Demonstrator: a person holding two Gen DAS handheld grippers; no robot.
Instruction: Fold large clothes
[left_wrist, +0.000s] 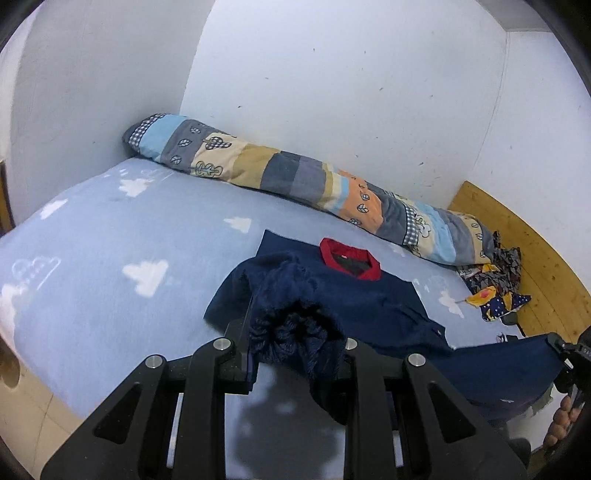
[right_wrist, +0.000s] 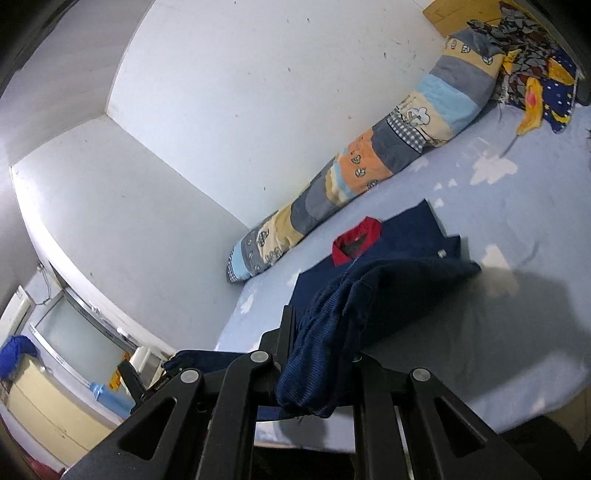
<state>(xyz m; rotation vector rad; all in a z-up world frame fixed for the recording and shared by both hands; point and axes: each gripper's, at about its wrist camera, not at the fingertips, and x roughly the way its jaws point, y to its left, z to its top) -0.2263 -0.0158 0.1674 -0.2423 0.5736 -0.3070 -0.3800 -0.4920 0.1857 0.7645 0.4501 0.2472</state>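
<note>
Navy sweater (left_wrist: 354, 295) with a red collar (left_wrist: 349, 260) lies mid-frame on the cloud-print bed (left_wrist: 110, 236), its lower hem bunched and lifted. Left claw (left_wrist: 291, 347) and right claw (right_wrist: 317, 354) each pinch a ribbed hem corner.

Navy sweater (left_wrist: 354, 295) — fuzzy ribbed knit; bedsheet (left_wrist: 110, 240) soft matt cloth; headboard (left_wrist: 517, 236) — bare grained wood.

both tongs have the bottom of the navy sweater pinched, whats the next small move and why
Probably carry both tongs forward toward the red collar. The left tongs and right tongs each grip the hem of the navy sweater, raised off the bed, while the collar end lies flat, so laying the hem near it would halve the sweater.
</note>
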